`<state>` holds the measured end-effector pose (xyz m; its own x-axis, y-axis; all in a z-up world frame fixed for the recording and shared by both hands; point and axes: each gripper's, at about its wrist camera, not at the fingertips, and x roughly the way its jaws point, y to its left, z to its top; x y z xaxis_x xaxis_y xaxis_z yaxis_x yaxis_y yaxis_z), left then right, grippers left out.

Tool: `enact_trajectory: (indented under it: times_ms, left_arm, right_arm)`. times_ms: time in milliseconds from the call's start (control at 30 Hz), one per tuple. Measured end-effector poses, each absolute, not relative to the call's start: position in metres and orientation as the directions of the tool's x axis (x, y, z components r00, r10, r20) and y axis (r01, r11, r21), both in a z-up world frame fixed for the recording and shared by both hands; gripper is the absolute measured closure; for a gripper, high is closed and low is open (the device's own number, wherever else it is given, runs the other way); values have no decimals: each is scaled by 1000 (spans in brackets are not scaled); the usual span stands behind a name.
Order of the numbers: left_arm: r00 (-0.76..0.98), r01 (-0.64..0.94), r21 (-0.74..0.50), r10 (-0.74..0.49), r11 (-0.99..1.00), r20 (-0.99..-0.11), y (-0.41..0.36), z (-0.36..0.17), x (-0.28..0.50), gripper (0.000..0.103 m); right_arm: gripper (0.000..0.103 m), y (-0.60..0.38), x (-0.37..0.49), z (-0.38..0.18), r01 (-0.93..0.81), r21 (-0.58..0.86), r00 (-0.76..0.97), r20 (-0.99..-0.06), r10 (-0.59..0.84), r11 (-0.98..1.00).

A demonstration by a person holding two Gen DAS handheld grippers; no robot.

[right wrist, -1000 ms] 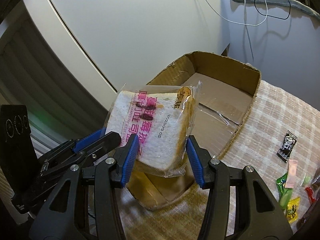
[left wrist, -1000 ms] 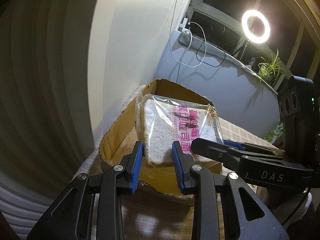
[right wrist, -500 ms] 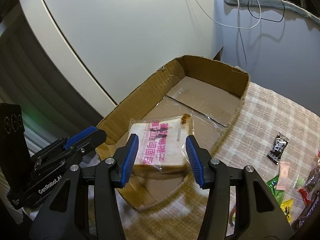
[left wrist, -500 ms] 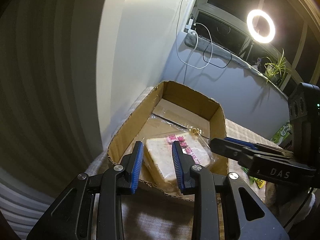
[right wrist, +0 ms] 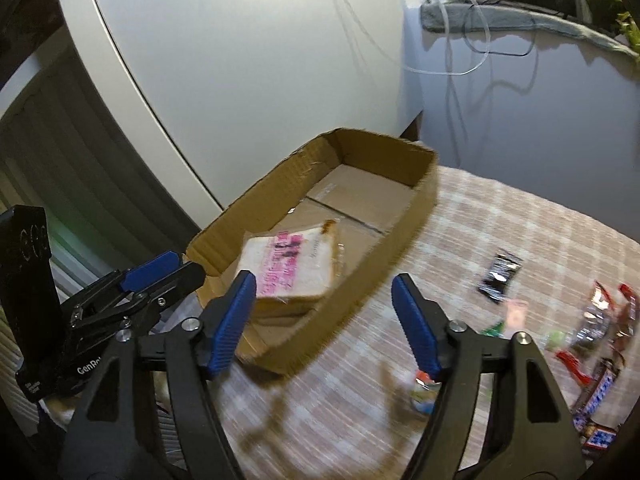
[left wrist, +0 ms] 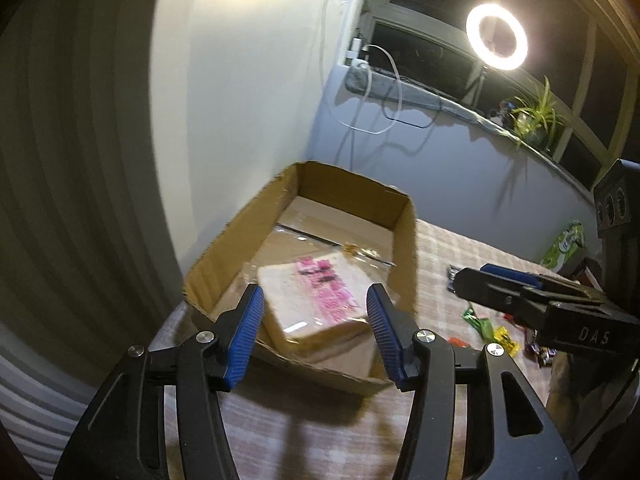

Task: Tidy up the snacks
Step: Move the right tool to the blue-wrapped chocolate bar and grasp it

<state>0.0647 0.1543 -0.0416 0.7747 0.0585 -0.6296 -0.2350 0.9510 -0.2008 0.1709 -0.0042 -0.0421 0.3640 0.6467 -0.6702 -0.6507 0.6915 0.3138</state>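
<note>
Both tools let go. Left wrist view: the left gripper is opening, empty, the wrapped bread slice now lying in the cardboard box. Right wrist view: the right gripper is opening too, nothing between its jaws; loose candies wait on the checked tablecloth.

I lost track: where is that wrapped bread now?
In both views, the bagged bread slice lies flat inside the cardboard box, at its near end, untouched by either gripper.

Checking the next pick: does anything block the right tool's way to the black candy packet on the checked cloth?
Nothing visible does. The black candy packet lies alone on bare checked cloth, beyond the right tool, whose jaws are opening with nothing between them.
</note>
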Motion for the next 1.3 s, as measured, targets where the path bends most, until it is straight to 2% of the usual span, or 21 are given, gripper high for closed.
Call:
enact_trajectory:
  times_ms: [333, 733, 967, 1300]
  left_arm:
    - [768, -113, -205, -45, 972, -639, 106, -43, 63, 50]
    - [694, 65, -201, -189, 977, -695, 31, -65, 68, 50]
    - [620, 185, -177, -254, 967, -742, -25, -83, 70, 50]
    - [566, 280, -141, -282, 950, -775, -71, -100, 79, 50]
  right_arm:
    - [29, -101, 162, -50, -570, 302, 440, -673, 594, 764]
    - [29, -221, 165, -83, -435, 231, 481, -758, 441, 870]
    - [29, -245, 166, -105, -467, 108, 452, -824, 342, 878]
    - [29, -240, 172, -121, -565, -17, 443, -849, 286, 825]
